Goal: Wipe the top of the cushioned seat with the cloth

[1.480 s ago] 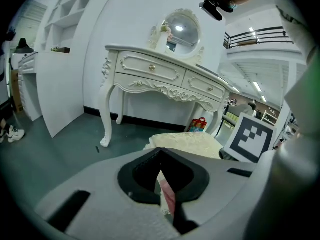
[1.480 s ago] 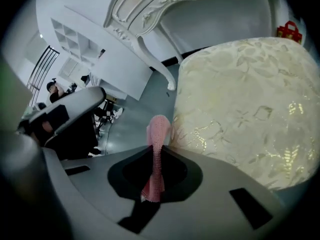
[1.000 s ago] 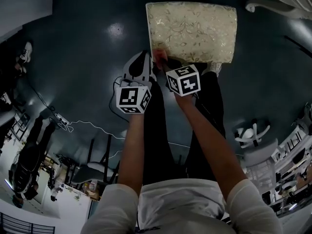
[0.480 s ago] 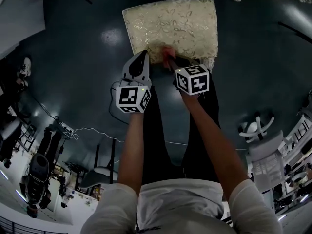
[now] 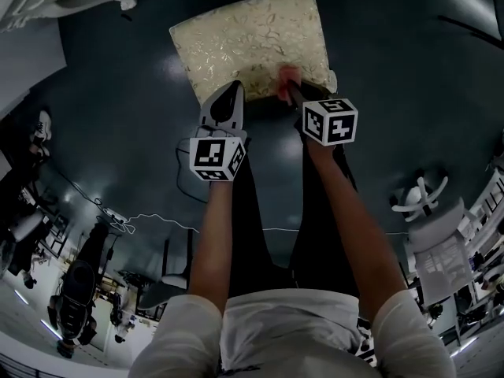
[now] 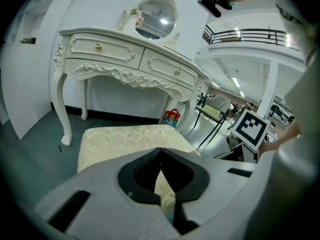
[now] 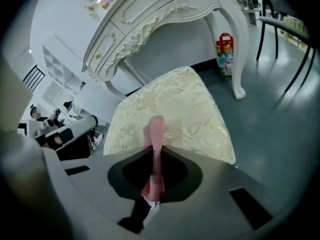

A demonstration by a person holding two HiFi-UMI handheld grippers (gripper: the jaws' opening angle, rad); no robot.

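The cream patterned cushioned seat point(image 5: 248, 38) stands on the dark floor ahead of me; it also fills the middle of the left gripper view point(image 6: 125, 138) and the right gripper view point(image 7: 180, 106). My right gripper point(image 5: 290, 91) is shut on a pink cloth point(image 5: 286, 75), which rests at the seat's near edge, right of the middle. The cloth point(image 7: 155, 131) sticks out past the jaws of that gripper point(image 7: 156, 149). My left gripper point(image 5: 225, 105) is shut and holds nothing, its tip just short of the seat's near left edge point(image 6: 161, 153).
A white carved dressing table point(image 6: 125, 59) with an oval mirror stands behind the seat, its legs point(image 7: 240, 54) close to the seat's far side. A red gift bag point(image 7: 226, 54) sits under it. A white office chair point(image 5: 413, 199) and a floor cable point(image 5: 150, 220) lie behind me.
Both grippers have come forward towards the seat. The right gripper has carried the cloth from the seat's near left corner rightwards along the near edge.
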